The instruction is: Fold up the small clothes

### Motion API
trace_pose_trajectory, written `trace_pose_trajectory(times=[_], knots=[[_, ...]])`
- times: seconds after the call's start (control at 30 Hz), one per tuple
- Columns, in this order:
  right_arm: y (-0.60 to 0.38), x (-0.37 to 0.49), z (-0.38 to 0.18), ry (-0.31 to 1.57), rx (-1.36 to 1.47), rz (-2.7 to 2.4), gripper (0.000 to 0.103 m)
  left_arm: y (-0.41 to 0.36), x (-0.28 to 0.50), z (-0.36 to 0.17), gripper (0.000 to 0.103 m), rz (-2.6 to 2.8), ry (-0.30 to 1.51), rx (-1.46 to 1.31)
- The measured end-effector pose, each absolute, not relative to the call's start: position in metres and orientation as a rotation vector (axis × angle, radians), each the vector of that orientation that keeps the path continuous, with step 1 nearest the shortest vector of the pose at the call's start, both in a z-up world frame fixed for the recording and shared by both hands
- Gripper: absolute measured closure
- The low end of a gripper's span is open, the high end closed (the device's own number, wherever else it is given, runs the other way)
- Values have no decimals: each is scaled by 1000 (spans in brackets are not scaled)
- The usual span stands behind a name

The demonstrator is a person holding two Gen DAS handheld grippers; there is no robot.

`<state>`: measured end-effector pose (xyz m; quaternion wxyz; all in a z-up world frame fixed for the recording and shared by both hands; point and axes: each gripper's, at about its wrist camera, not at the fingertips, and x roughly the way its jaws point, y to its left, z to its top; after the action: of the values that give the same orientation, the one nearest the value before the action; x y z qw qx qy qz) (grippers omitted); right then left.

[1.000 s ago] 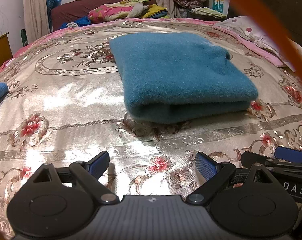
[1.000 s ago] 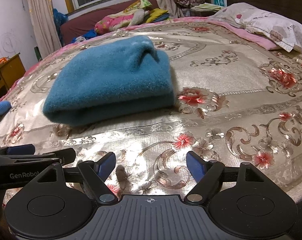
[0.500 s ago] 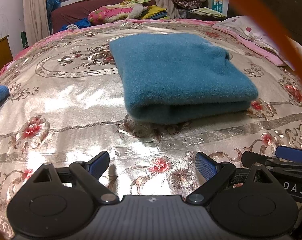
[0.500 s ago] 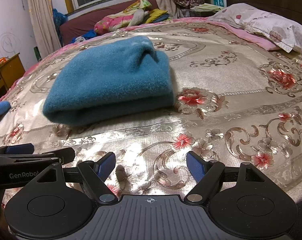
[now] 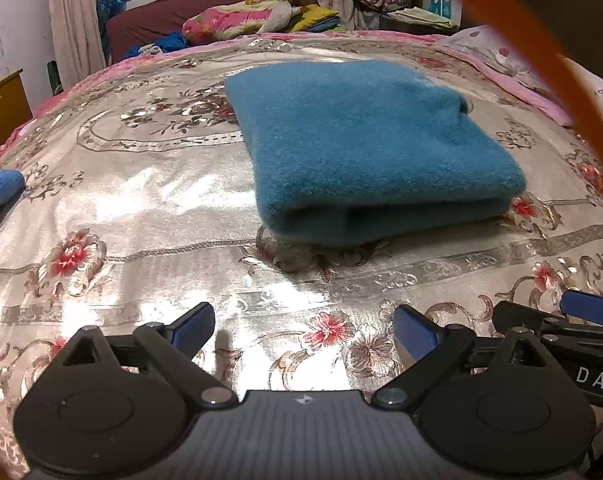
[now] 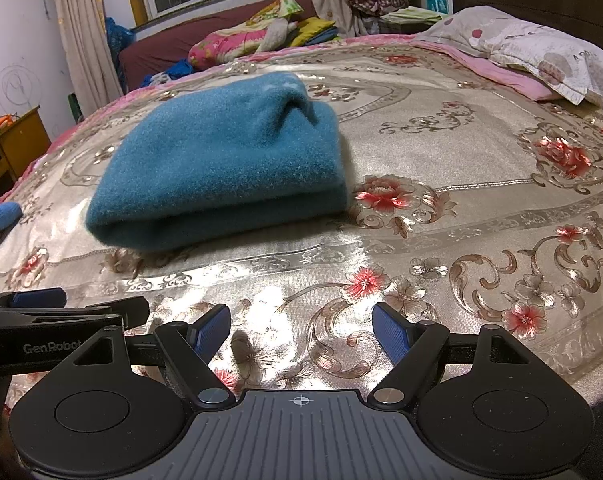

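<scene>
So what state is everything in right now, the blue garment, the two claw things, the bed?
Teal garment: folded into a thick bundle, lying on the bedspread, touched by neither gripper.
Left gripper: open, nothing between its fingers, short of the garment.
Right gripper: open, empty, beside the left one.
Bedspread: spread flat over the bed.
Pillow: lying at the bed's far right edge.

Both wrist views look low and slantwise down across the bed (image 5: 141, 208), sharing the blue garment (image 5: 365, 144).
</scene>
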<state>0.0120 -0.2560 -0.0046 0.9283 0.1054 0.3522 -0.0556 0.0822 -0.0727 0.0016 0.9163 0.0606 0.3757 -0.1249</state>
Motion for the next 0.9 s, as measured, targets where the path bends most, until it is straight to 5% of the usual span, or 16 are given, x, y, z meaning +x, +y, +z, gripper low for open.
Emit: trace_pose_trajectory(times=[0.9], knots=[[-257,12,-5,721,216,-113,24,-74,80,2,1,-259,768,122]])
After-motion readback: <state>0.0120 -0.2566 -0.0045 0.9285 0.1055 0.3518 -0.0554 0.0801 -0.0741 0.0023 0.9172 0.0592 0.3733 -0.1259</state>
